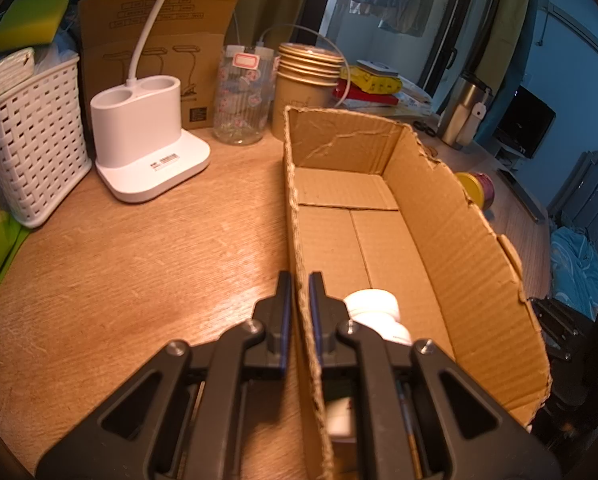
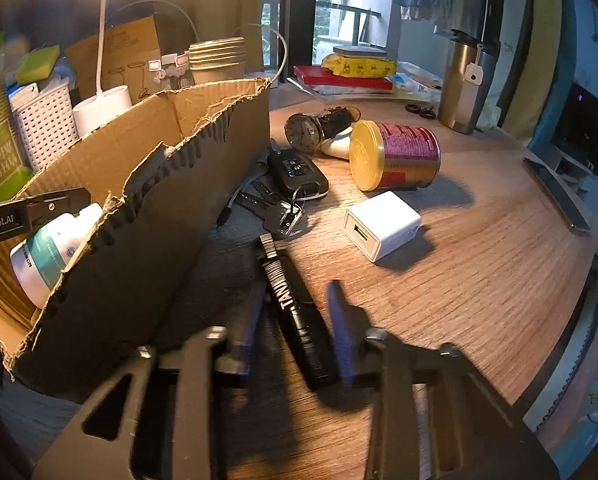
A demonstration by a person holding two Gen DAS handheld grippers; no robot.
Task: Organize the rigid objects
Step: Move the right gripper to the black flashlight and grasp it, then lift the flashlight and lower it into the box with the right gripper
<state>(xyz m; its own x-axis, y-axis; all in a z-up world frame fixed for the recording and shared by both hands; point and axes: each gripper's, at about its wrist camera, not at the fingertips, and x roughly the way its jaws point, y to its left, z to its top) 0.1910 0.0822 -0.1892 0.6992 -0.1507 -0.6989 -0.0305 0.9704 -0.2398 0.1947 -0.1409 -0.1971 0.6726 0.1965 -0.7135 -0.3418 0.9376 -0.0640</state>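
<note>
An open cardboard box (image 1: 479, 280) with torn edges stands on the wooden table. My left gripper (image 1: 301, 312) is shut on its left wall, one finger inside and one outside. A white bottle (image 1: 373, 308) lies in the box's near end, and the right wrist view shows its teal label (image 2: 47, 256). To the right of the box (image 2: 159, 220), my right gripper (image 2: 297, 320) is shut on a black lettered bar (image 2: 295, 300) lying on the table; its fingers are blurred. Beyond lie a car key with keys (image 2: 297, 174), a white USB charger (image 2: 383, 226), a tipped can (image 2: 403, 156) and a watch (image 2: 305, 130).
Left of the box stand a white lamp base (image 1: 147, 148), a woven basket (image 1: 31, 140), a glass jar (image 1: 241, 100) and stacked paper cups (image 1: 303, 88). A steel tumbler (image 2: 463, 84) and scissors (image 2: 421, 110) sit far right. The table edge curves close on the right.
</note>
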